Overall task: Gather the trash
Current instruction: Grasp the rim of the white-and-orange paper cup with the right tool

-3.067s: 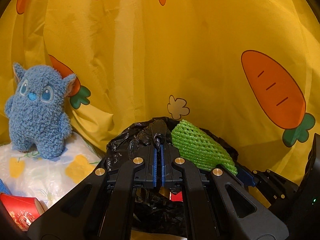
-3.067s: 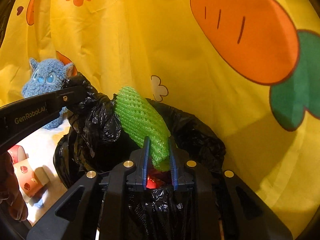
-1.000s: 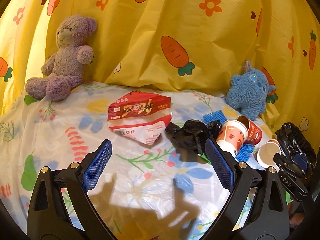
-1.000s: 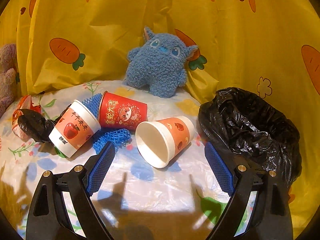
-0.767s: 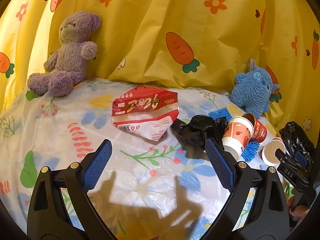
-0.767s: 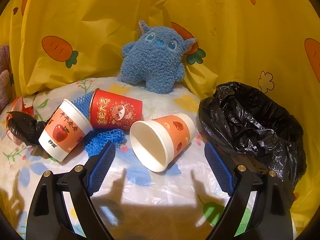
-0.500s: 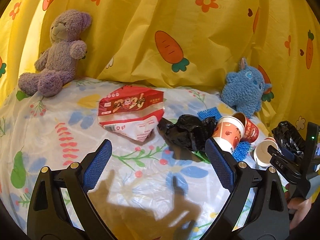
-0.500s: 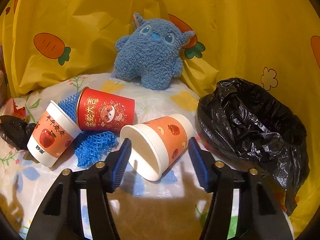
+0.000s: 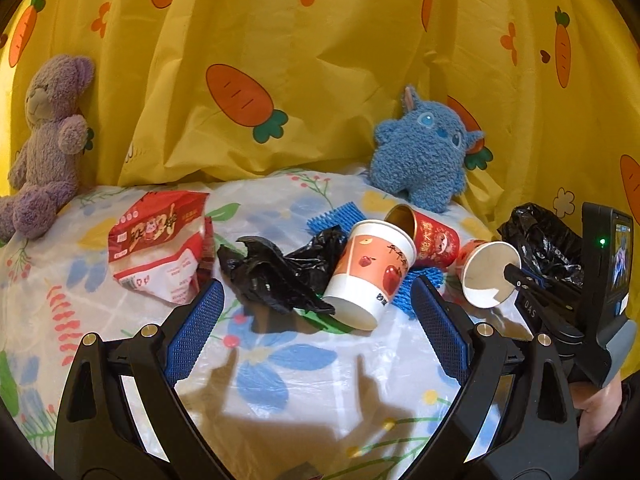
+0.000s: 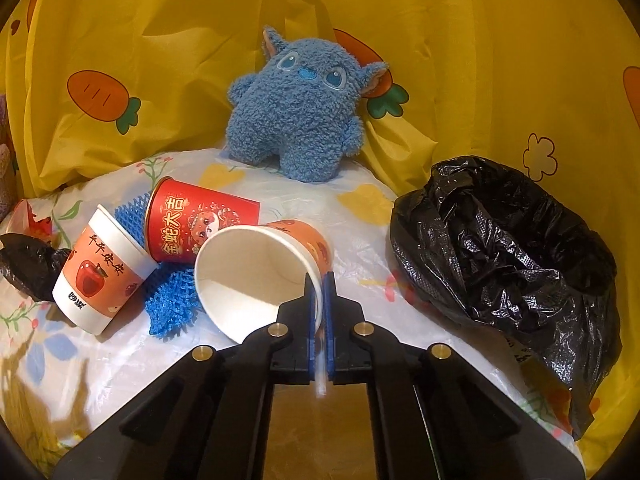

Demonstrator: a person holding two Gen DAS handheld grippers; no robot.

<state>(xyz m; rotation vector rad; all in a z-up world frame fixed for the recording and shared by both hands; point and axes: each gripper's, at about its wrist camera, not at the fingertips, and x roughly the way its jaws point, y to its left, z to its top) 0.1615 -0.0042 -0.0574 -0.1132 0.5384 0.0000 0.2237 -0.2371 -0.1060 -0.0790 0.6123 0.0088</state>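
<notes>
Right wrist view: right tongs (image 10: 319,284) pinch the near paper cup's (image 10: 256,268) rim, left tongs (image 9: 316,316) gape empty; two cups, wrapper, netting remain outside the black trash bag (image 10: 508,256).

Black gripper (image 10: 318,284), blue ribbed pads (image 9: 192,330)

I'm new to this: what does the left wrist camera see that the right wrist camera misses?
Only the left wrist view shows the purple teddy bear and the whole red snack packet. Only the right wrist view shows the trash bag opening fully, and the right gripper fingers pinching the orange cup rim. Both show the blue plush, red cup and apple cup.
</notes>
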